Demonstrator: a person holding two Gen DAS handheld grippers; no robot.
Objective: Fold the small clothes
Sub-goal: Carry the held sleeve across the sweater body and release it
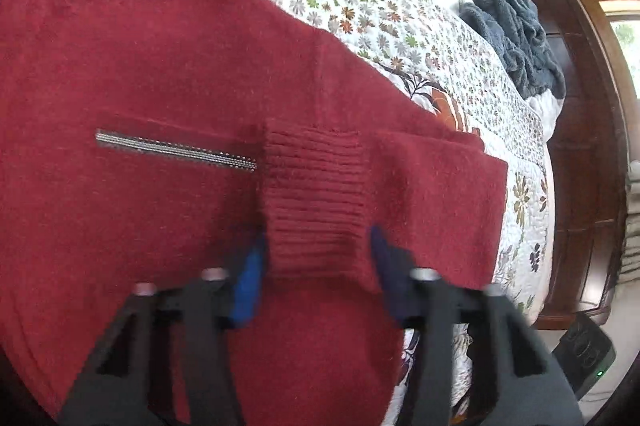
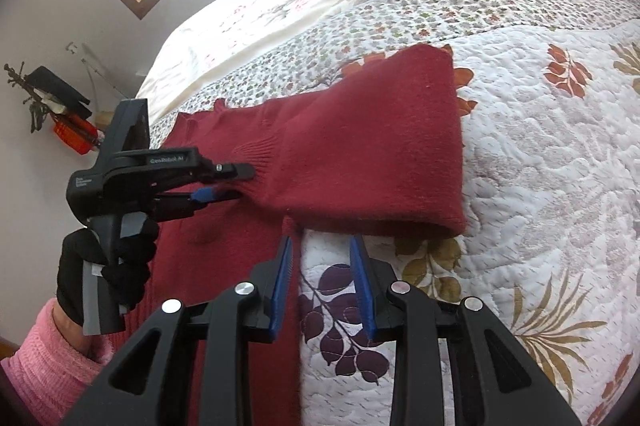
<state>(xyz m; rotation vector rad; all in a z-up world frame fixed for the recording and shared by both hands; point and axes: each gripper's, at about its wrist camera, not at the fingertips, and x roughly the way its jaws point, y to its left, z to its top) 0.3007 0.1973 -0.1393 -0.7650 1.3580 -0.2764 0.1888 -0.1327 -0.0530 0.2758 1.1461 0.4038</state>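
With the red sweater [image 1: 160,66] spread on the floral quilt [image 2: 540,146], its sleeve folded across the body, the left gripper [image 1: 316,246] straddles the ribbed cuff [image 1: 316,194], jaws apart, while the right gripper [image 2: 320,266] hovers open near the hem, so smoothing and a body fold likely follow.

Your red sweater [image 1: 160,66] runs past the left and bottom edges of the left wrist view, so its hem is cut off. The left gripper [image 1: 316,242] is motion-blurred there. The folded sleeve [image 2: 360,154] hides the quilt [image 2: 540,146] beneath. Objects on the far wall shelf [image 2: 60,106] are too small to identify.
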